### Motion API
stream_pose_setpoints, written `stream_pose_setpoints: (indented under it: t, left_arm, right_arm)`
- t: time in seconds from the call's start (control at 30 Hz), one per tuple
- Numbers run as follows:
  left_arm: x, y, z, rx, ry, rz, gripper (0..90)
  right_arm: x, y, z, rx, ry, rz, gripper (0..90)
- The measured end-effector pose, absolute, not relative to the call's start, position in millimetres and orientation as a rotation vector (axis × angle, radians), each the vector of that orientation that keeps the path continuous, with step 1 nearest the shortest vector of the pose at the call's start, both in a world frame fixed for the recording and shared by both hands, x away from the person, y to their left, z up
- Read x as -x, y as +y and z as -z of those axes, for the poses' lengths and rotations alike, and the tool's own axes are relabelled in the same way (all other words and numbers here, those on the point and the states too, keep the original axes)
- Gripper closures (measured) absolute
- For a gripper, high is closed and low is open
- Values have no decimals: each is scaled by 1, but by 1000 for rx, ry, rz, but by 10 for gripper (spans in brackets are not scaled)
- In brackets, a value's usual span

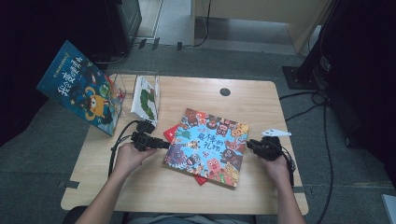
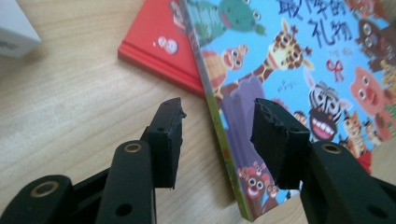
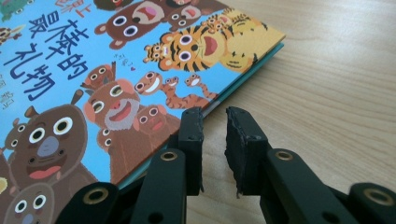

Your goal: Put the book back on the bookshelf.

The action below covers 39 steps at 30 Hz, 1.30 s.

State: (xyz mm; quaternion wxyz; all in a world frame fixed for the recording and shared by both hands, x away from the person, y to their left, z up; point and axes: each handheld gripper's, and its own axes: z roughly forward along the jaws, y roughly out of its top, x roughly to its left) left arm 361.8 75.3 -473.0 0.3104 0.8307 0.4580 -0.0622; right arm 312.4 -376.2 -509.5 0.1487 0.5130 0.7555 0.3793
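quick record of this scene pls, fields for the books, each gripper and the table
top book: blue animal picture book, flat, lying partly over a red book
red book: flat beneath it, sticking out on the left gripper's side
left gripper: open, jaws straddling the blue book's spine edge, no pad pressing
right gripper: jaws narrowly apart, nothing between them, beside the book's opposite edge
clear stand: far left of table, holds an upright white book
leaning book: dark blue, tilted at the table's left edge
table: light wood
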Motion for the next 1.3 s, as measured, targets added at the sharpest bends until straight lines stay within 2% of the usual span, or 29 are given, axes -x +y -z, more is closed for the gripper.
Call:
stream_pose_setpoints:
  t: [0.33, 0.47, 0.7, 0.77, 1.3]
  left_arm:
    - [-357, 79, 486, -2124, 1124, 241, 605]
    - [-356, 78, 485, -2152, 1156, 223, 638]
    - [-357, 84, 488, -2133, 1171, 229, 864]
    - [-357, 86, 490, -2111, 1181, 248, 900]
    - [-345, 96, 495, -2087, 1187, 254, 900]
  right_arm:
    - [-314, -370, 510, -1478, 2197, -1100, 864]
    - [-315, -369, 510, -1486, 2192, -1091, 875]
    - [-317, -368, 509, -1489, 2187, -1089, 899]
    - [-317, -368, 509, -1496, 2181, -1090, 900]
    - [-337, -355, 510, -1507, 2166, -1106, 900]
